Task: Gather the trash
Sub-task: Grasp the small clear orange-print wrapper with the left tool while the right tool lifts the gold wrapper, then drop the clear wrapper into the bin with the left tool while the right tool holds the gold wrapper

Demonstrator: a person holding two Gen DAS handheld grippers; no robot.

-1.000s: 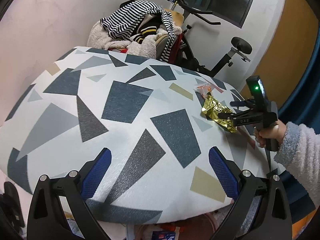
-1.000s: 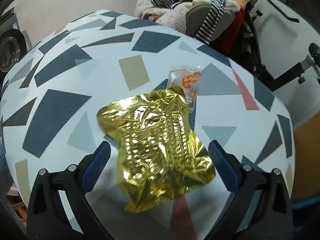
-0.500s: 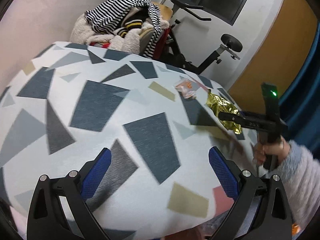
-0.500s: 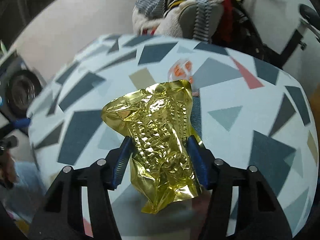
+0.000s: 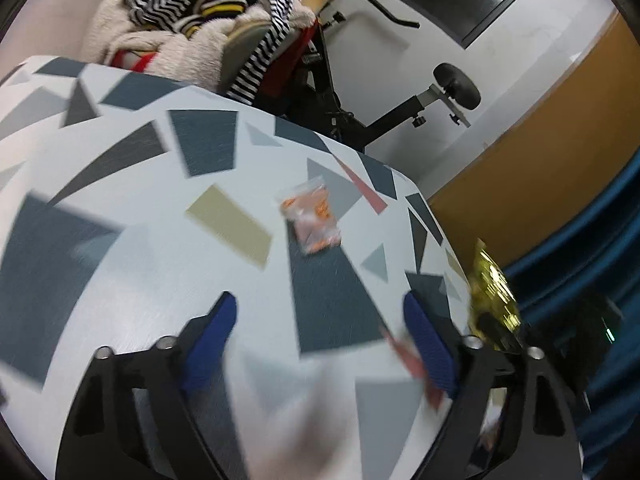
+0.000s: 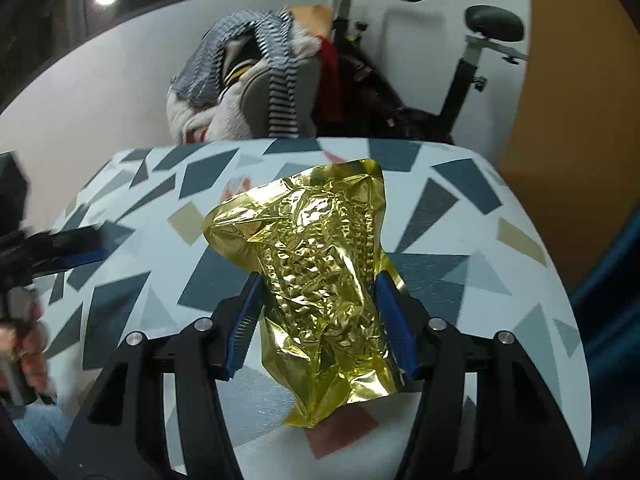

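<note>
My right gripper (image 6: 318, 298) is shut on a crumpled gold foil wrapper (image 6: 316, 256) and holds it above the patterned table (image 6: 460, 216). The wrapper also shows at the right edge of the left wrist view (image 5: 490, 284), in the right gripper (image 5: 496, 330). A small clear packet with orange print (image 5: 312, 218) lies on the table (image 5: 120, 216) ahead of my left gripper (image 5: 320, 320), which is open and empty over the table. In the right wrist view the packet (image 6: 236, 186) peeks out behind the foil, and the left gripper (image 6: 80, 250) is at the left.
A chair piled with striped and fluffy clothes (image 5: 200, 28) stands behind the table. An exercise bike (image 5: 400, 92) stands by the white wall. A blue curtain (image 5: 580, 292) hangs at the right.
My right gripper closed on the gold wrapper and lifted it off the table. My left gripper swung right toward the orange packet, staying open.
</note>
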